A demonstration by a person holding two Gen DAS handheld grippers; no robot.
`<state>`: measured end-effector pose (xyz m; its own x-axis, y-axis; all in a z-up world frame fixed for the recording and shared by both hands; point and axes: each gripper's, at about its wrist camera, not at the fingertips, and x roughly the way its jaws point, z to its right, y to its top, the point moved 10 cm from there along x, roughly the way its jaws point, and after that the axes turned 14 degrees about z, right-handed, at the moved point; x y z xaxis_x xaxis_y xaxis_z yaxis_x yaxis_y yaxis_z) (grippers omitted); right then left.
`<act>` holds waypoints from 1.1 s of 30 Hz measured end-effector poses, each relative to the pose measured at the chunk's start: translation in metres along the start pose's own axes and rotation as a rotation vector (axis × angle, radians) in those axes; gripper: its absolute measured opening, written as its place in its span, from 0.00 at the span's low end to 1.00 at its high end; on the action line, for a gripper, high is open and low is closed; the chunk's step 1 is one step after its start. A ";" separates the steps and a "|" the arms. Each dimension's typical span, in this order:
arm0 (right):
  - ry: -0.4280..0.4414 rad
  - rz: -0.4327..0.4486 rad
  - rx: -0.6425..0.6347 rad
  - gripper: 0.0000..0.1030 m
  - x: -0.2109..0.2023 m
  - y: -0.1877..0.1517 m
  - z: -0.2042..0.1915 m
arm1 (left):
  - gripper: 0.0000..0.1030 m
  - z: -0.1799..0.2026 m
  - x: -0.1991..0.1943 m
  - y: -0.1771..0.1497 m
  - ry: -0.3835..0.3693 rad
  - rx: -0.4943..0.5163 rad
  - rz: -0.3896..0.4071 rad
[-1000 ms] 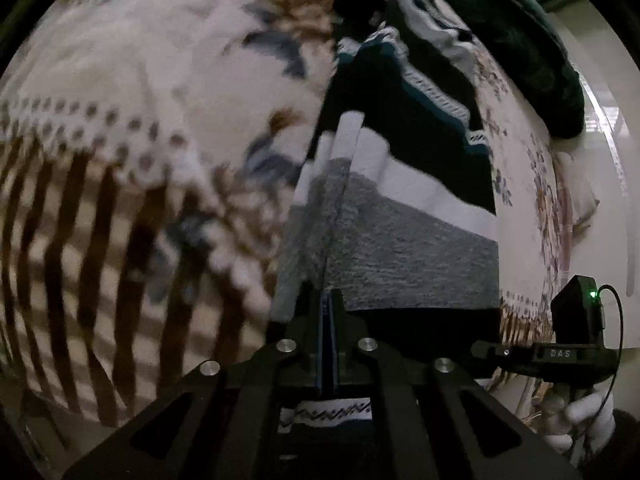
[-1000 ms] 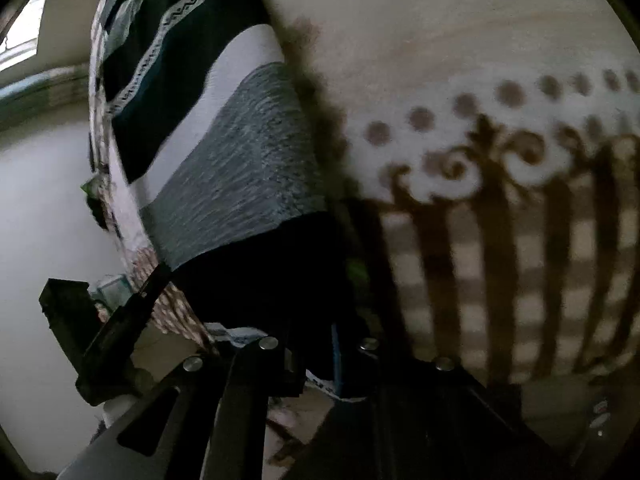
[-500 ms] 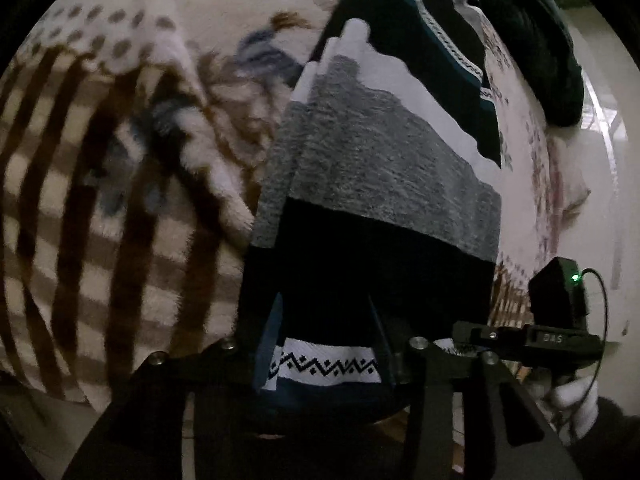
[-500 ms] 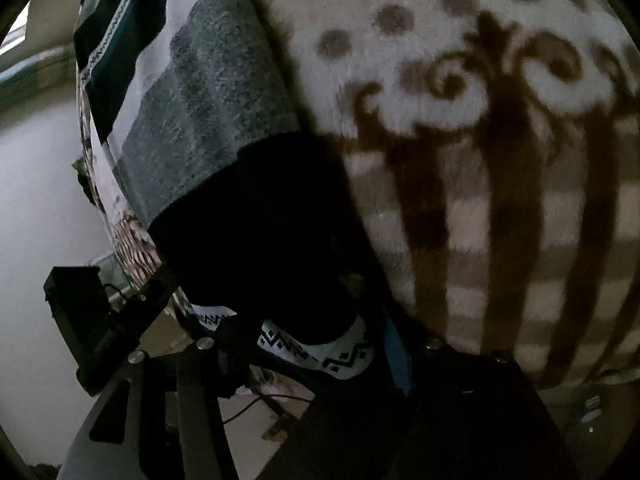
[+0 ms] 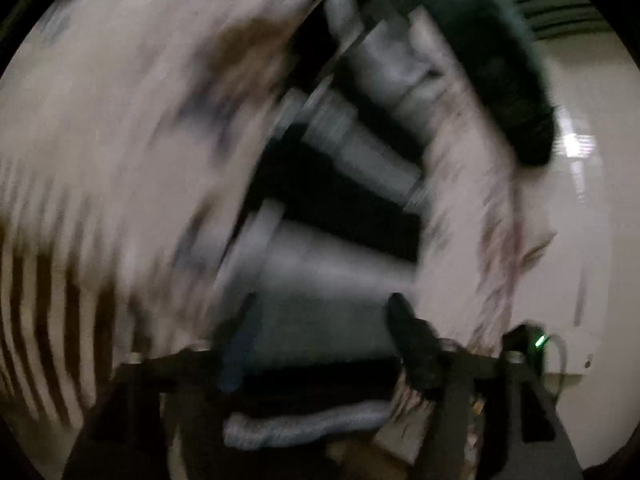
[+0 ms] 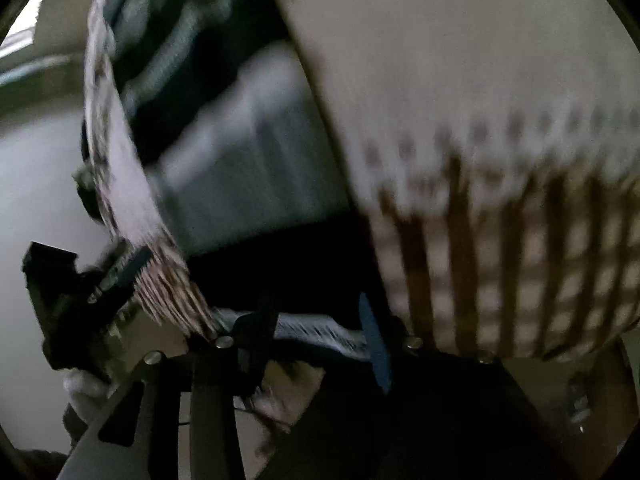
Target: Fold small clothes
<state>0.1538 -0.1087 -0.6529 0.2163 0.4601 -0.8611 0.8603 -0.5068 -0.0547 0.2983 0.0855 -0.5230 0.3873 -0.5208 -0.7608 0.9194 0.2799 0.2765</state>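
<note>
Both views are blurring with motion. The striped sweater (image 5: 332, 216), banded black, grey and white, is lying flat on the patterned blanket (image 5: 120, 140), running in the left wrist view from about 6 o'clock up toward 1 o'clock.

The left tool (image 5: 320, 344) is standing with its fingers well apart, having just been opening; the sweater's grey and black bands are showing in the gap, but the pads are not pressing on the cloth. A white patterned hem (image 5: 308, 424) is showing below, at 6 o'clock.

In the right wrist view the sweater (image 6: 224, 152) is filling the 10 to 12 o'clock part and the blanket (image 6: 480, 100), cream with brown bars, is taking the 1 to 4 o'clock part. The right tool (image 6: 316, 340) is also parted and has just been opening; its fingers are straddling the white hem (image 6: 316, 328) at the sweater's near edge without clamping it.

A dark furry cushion (image 5: 500, 64) is lying at 1 o'clock beyond the sweater in the left view. The left tool (image 6: 80, 280) is showing at 8 o'clock in the right view, with a white-gloved hand (image 6: 86, 388) beneath it.
</note>
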 end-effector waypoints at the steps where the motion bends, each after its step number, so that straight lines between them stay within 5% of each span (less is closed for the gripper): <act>1: 0.005 0.033 0.003 0.43 -0.005 0.022 -0.006 | 0.66 0.007 0.006 0.021 -0.016 0.017 0.022; 7: 0.066 0.276 0.025 0.43 -0.006 0.197 -0.036 | 0.66 0.025 0.074 0.182 0.002 0.150 0.168; 11: 0.094 0.346 0.114 0.42 0.021 0.297 -0.032 | 0.66 0.009 0.129 0.245 0.083 0.187 0.152; 14: 0.141 0.353 0.178 0.42 0.041 0.337 -0.042 | 0.66 0.007 0.159 0.272 0.105 0.211 0.130; 17: 0.220 0.344 0.241 0.42 0.061 0.353 -0.062 | 0.63 0.012 0.178 0.285 0.100 0.279 0.127; 18: 0.225 0.335 0.252 0.42 0.066 0.359 -0.066 | 0.51 0.012 0.181 0.285 0.099 0.298 0.134; 19: 0.251 0.325 0.261 0.38 0.072 0.364 -0.074 | 0.09 0.011 0.183 0.284 0.101 0.316 0.137; 21: 0.251 0.300 0.251 0.06 0.088 0.360 -0.093 | 0.08 0.008 0.189 0.281 0.118 0.353 0.132; 27: 0.077 0.409 0.205 0.05 0.086 0.372 -0.090 | 0.08 -0.017 0.182 0.290 0.140 0.340 0.147; 33: 0.050 0.342 0.209 0.08 0.095 0.378 -0.097 | 0.09 -0.013 0.183 0.292 0.078 0.300 0.117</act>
<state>0.5443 -0.1858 -0.7069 0.5005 0.2714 -0.8221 0.6238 -0.7715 0.1250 0.6363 0.0823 -0.5894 0.4959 -0.4325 -0.7530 0.8525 0.0778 0.5168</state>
